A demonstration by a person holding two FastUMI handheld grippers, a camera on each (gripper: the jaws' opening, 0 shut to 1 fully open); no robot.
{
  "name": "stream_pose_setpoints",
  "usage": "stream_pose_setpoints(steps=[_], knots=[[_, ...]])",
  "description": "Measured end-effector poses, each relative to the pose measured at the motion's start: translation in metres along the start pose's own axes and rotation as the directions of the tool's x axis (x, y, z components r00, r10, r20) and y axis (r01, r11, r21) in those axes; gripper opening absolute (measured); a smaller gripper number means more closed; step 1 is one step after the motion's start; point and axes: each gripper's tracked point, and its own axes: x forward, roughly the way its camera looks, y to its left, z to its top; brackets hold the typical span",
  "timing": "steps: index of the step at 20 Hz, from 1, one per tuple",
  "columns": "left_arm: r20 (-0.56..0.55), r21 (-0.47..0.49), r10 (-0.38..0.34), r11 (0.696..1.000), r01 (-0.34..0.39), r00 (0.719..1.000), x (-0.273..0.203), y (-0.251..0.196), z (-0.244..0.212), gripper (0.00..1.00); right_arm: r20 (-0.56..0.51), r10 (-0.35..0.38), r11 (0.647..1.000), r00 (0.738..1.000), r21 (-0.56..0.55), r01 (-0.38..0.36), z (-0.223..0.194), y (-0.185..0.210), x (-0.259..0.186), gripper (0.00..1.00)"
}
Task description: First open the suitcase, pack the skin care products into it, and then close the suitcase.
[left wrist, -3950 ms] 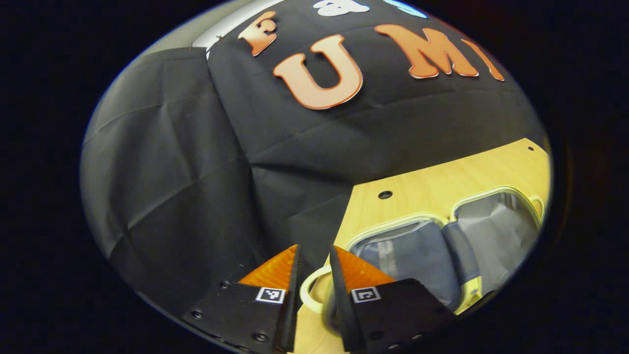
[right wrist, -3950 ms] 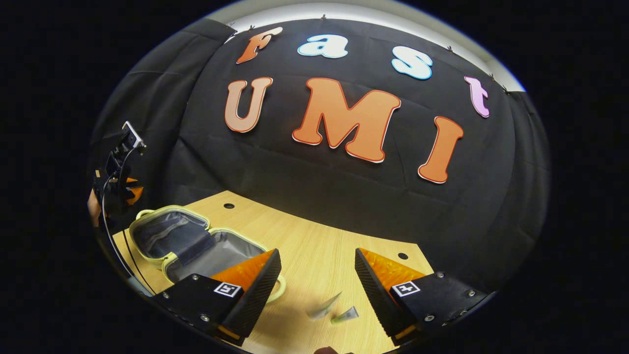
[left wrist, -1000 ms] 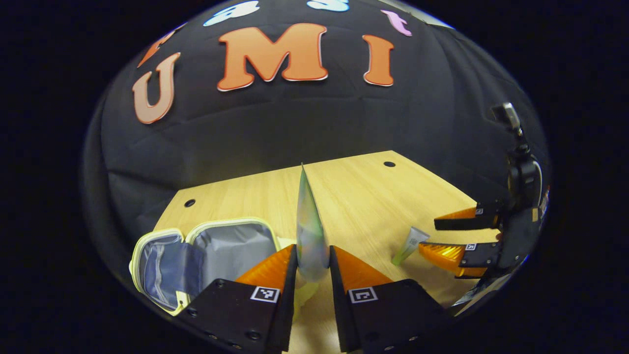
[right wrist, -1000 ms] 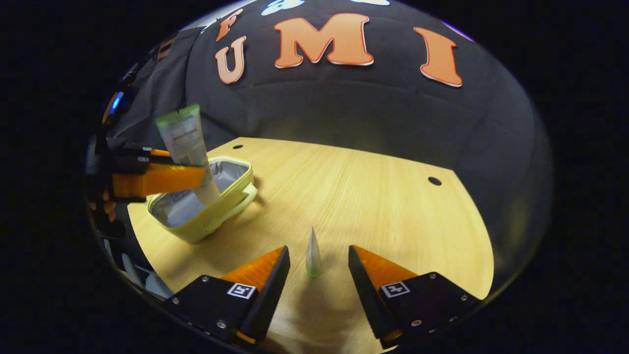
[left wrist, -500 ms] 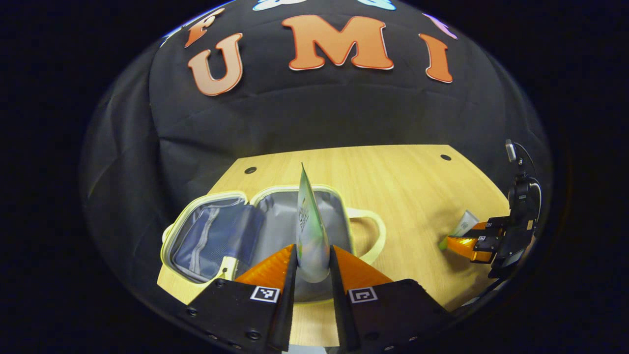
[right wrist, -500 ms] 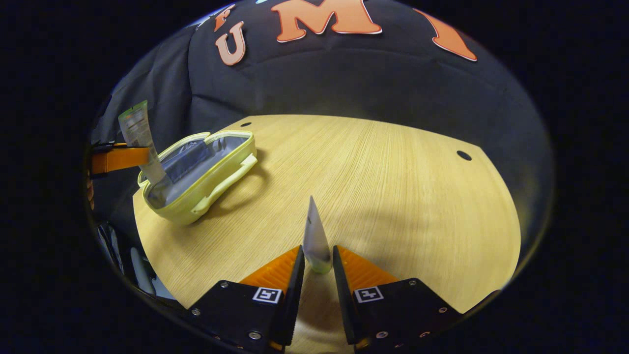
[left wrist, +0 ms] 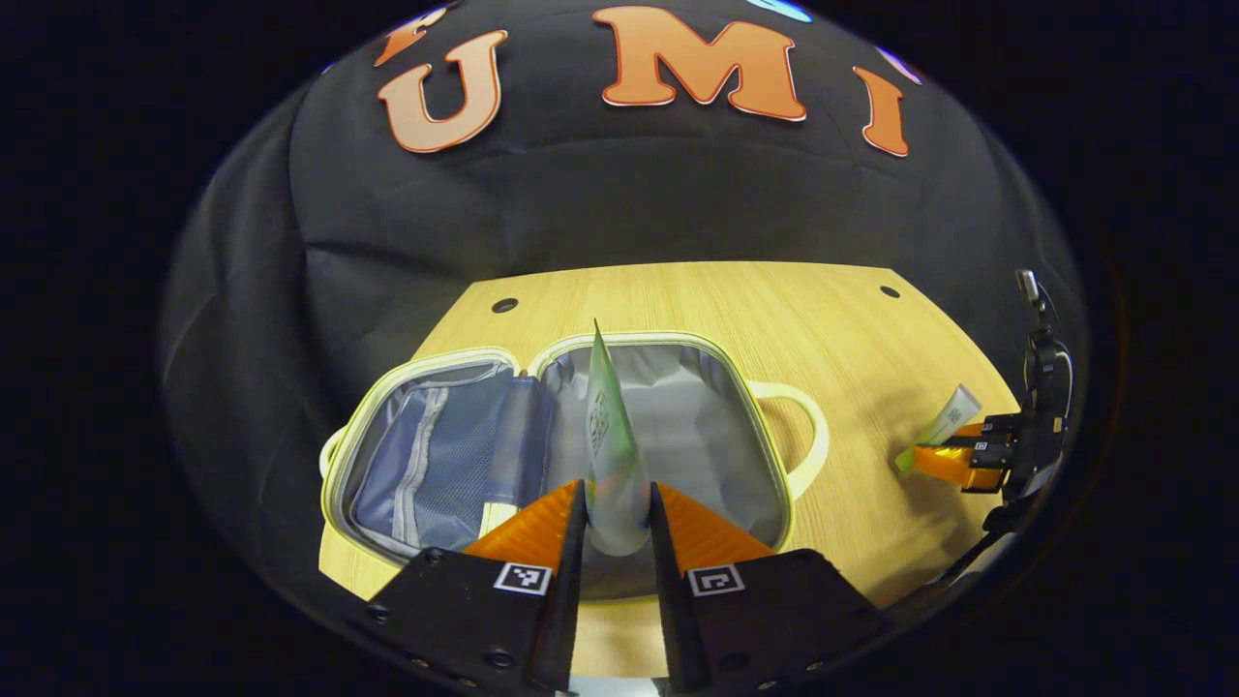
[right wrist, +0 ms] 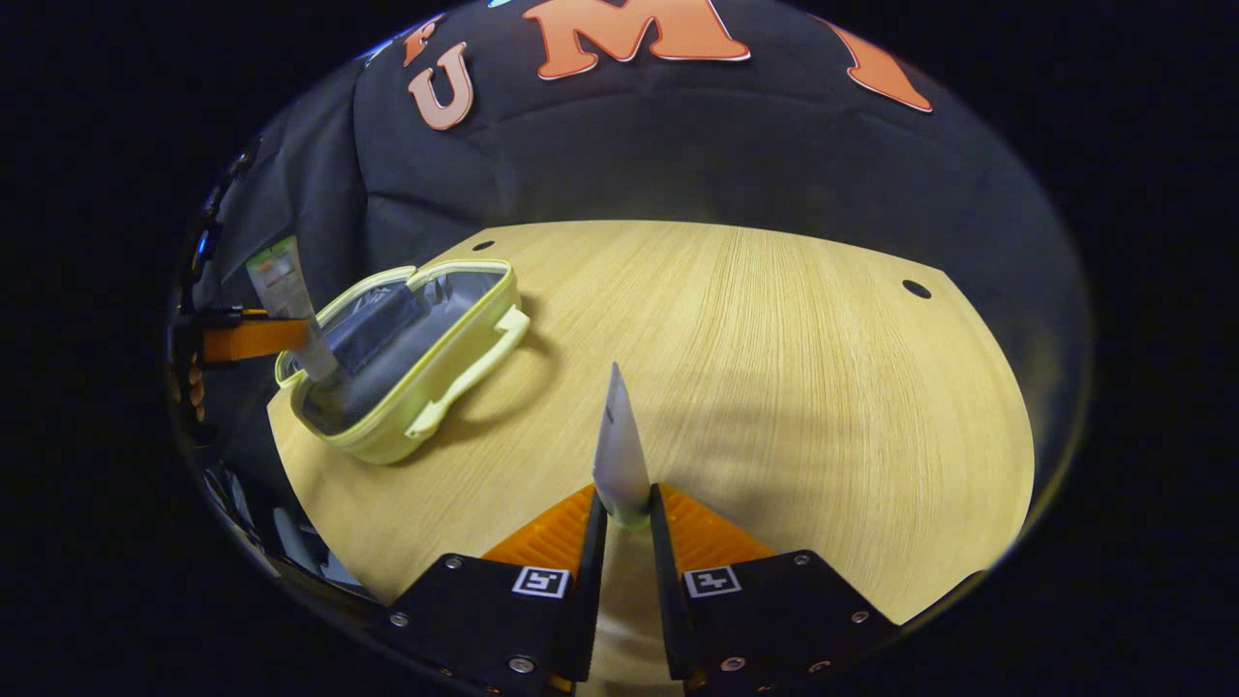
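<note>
My left claw grips a green squeeze tube upright, directly over the open pale-yellow suitcase (right claw clamps a smaller tube, well apart from it).

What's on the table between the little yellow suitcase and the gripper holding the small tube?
Nothing: in the left gripper view, only bare wooden table lies between the suitcase and the right gripper.

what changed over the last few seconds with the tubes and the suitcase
The left gripper took a tube and carried it over the open suitcase. The right gripper, open before, shut on the smaller tube and lifted it. The suitcase stayed open on the table.
</note>
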Motion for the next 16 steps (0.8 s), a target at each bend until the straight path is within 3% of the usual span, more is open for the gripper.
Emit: stream_pose_setpoints(steps=[6,7,12,16], knots=[[-0.074,0.027,-0.142,0.989,0.145,0.987,0.025,0.015,-0.009,0.37,0.049,-0.014,1.000,0.999,-0.008,0.014,0.041,0.057,-0.018,0.29],[-0.093,0.026,-0.164,0.986,0.167,0.982,0.029,0.015,-0.013,0.37,0.054,-0.012,1.000,0.998,-0.007,0.012,0.048,0.066,-0.019,0.24],[-0.201,0.004,-0.258,0.965,0.264,0.945,0.044,0.017,-0.028,0.37,0.067,0.015,0.999,0.998,0.033,-0.017,0.074,0.116,-0.015,0.29],[-0.326,-0.029,-0.272,0.960,0.278,0.905,0.058,0.025,-0.044,0.37,0.046,0.041,0.998,0.998,0.056,-0.044,0.080,0.157,0.000,0.29]])
